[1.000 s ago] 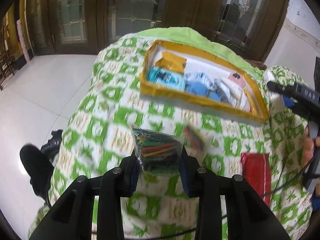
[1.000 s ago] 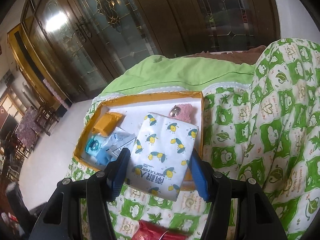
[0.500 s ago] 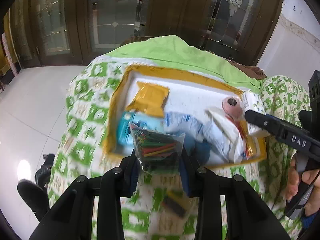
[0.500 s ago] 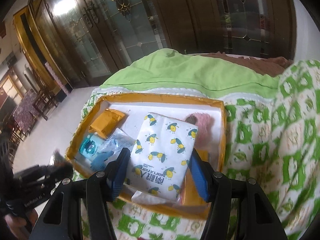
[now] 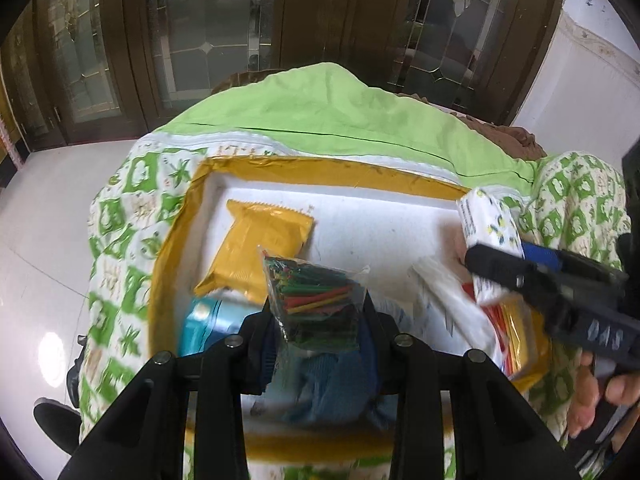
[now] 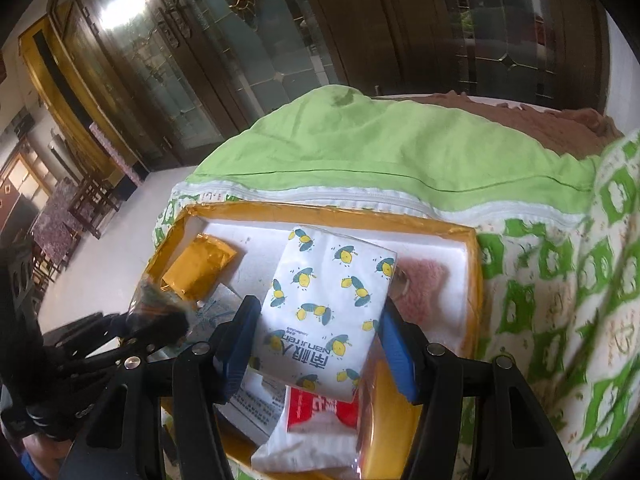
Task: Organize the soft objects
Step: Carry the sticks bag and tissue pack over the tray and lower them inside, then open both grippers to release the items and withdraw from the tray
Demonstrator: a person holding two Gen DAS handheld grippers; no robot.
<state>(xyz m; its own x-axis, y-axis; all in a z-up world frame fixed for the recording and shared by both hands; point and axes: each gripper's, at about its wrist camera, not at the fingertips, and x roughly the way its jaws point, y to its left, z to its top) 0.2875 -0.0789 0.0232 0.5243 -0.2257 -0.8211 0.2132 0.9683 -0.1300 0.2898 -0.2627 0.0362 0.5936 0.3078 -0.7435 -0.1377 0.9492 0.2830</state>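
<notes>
A: Left wrist view. The left gripper (image 5: 318,320) is clamped on a clear bag of coloured sticks (image 5: 316,300), a pad pressing each side of the bag. It hangs over the yellow-rimmed tray (image 5: 168,264), above the tray's near half.

B: Contents under it?

A: A yellow foil packet (image 5: 260,248) lies flat on the white tray floor at the far left. A teal packet (image 5: 208,324) sits just nearer, and a blue cloth item (image 5: 332,380) is below the bag, blurred. At right the right gripper (image 5: 516,268) enters frame, carrying a white tissue pack with lemon print (image 5: 488,224) over the tray's right end. A hand (image 5: 592,396) shows at the lower right edge.

B: Right wrist view?

A: The right gripper (image 6: 316,336) is closed on the tissue pack (image 6: 324,312), blue pads against its two long sides, pack over the tray (image 6: 472,280). Beneath it lie a red-and-white packet (image 6: 320,416) and a pink fuzzy item (image 6: 424,284). The foil packet (image 6: 200,268) is at far left. The tray rests on a green-patterned quilt (image 6: 560,300).
</notes>
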